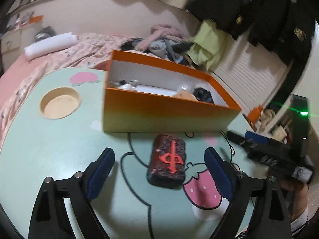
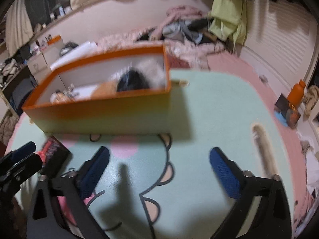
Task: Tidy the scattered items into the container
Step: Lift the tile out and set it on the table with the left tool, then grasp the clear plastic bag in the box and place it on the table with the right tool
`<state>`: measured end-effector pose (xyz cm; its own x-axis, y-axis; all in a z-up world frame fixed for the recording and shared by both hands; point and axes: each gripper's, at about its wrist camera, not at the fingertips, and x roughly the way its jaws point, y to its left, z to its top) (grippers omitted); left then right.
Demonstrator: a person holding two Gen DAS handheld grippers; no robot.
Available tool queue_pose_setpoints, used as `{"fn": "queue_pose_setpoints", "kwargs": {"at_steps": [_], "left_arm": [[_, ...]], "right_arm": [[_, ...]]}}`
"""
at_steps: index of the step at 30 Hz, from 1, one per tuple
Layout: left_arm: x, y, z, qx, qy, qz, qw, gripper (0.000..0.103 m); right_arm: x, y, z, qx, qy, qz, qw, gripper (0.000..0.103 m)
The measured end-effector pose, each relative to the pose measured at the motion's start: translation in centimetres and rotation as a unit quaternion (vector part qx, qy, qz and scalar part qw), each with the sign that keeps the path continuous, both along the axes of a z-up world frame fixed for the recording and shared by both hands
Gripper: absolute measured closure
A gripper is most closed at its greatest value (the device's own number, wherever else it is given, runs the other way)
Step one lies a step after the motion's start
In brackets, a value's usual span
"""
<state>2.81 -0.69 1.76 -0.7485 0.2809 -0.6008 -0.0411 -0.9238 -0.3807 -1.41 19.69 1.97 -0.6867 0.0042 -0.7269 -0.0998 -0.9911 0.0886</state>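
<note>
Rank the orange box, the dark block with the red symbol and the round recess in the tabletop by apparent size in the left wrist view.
1. Orange box, clearly largest.
2. Dark block and round recess: look alike, not ranked.

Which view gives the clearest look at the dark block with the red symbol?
The left wrist view: the dark block lies whole and fairly sharp between the open left gripper. The right wrist view shows it blurred at the left edge, partly hidden.

Right gripper (image 2: pixel 159 167) hangs open over the table (image 2: pixel 219 109) before a blurred, apparently part-filled orange box (image 2: pixel 99 111).
</note>
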Motion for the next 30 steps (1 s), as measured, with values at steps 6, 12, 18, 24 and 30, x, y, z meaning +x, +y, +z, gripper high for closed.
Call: {"fn": "queue_pose_setpoints", "kwargs": {"at_steps": [6,12,18,24,30], "left_arm": [[-0.5,0.8,-0.2,-0.003,-0.015,0.002,0.9999,0.012],[-0.7,0.4,-0.7,0.009,-0.027,0.003,0.9996,0.012],[-0.7,0.3,-0.8,0.025,-0.026,0.008,0.9993,0.012],[-0.7,0.5,-0.7,0.026,-0.026,0.008,0.9993,0.012],[-0.6,0.4,-0.5,0.031,-0.025,0.010,0.9992,0.012]], "right_arm": [[-3.2,0.9,6.8,-0.055,0.045,0.097,0.993,0.068],[-13.0,-3.5,6.5,0.039,-0.041,0.155,0.986,0.079],[-17.6,-4.1,2.7,0.025,-0.141,0.142,0.979,0.054],[-18.6,-6.0,0.6,0.047,-0.172,0.177,0.968,0.067],[-15.5,-4.3,6.0,-0.019,-0.047,0.182,0.982,0.068]]}}
